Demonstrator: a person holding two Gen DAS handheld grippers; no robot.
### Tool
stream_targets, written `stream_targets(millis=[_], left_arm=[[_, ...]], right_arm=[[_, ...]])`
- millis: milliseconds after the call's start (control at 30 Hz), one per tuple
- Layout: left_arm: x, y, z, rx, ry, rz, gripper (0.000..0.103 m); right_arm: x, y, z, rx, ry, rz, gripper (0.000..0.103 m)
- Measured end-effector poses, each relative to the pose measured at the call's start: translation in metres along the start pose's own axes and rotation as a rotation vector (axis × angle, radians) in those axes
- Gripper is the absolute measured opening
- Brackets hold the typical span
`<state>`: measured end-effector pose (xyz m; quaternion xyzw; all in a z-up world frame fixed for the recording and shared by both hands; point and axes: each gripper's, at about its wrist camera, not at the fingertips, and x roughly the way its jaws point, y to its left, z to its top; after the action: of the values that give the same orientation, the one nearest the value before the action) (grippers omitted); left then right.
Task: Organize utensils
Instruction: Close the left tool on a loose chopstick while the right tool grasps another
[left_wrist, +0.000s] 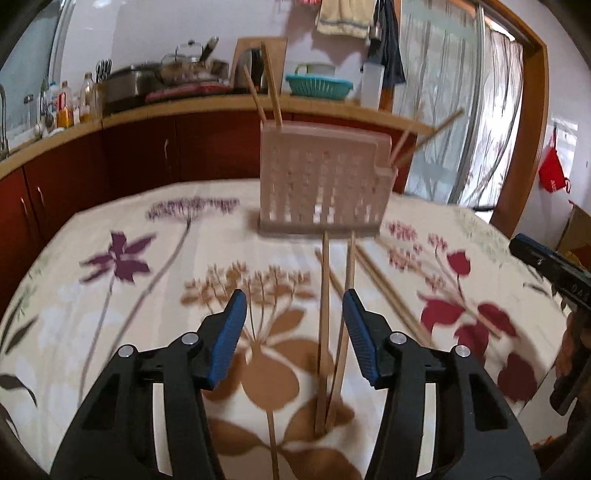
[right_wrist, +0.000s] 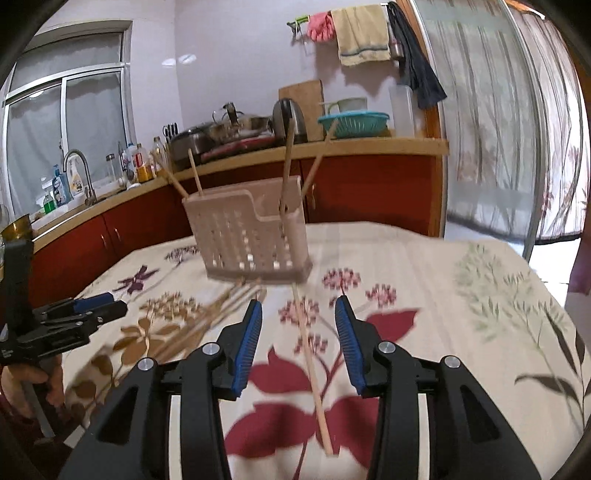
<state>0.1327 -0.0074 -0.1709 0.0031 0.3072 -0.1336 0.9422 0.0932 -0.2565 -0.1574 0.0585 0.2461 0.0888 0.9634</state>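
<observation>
Fingers apart, chopstick between, untouched

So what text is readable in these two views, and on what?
Nothing reads cleanly.
Right claw: pale characters on its side, seen in the left wrist view, too blurred to quote.
Bottles by the sink: labels too small.
Red bag on the wall: whitish mark, unreadable.
Utensil holder and chopsticks: no text visible.
</observation>
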Motion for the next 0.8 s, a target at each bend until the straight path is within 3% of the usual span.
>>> stream_targets(millis=[367, 800], left_arm=[[0.020, -0.005, -0.043, 0.014, 0.103, 0.006, 0.042], [0.012, -0.006, -0.056, 0.039, 0.091, 0.018, 0.033]], right_arm=[[-0.005, -0.002, -0.026, 0.007, 0.041, 0.004, 0.042], [-0.004, -0.001, -0.028, 0.009, 0.043, 0.010, 0.042]])
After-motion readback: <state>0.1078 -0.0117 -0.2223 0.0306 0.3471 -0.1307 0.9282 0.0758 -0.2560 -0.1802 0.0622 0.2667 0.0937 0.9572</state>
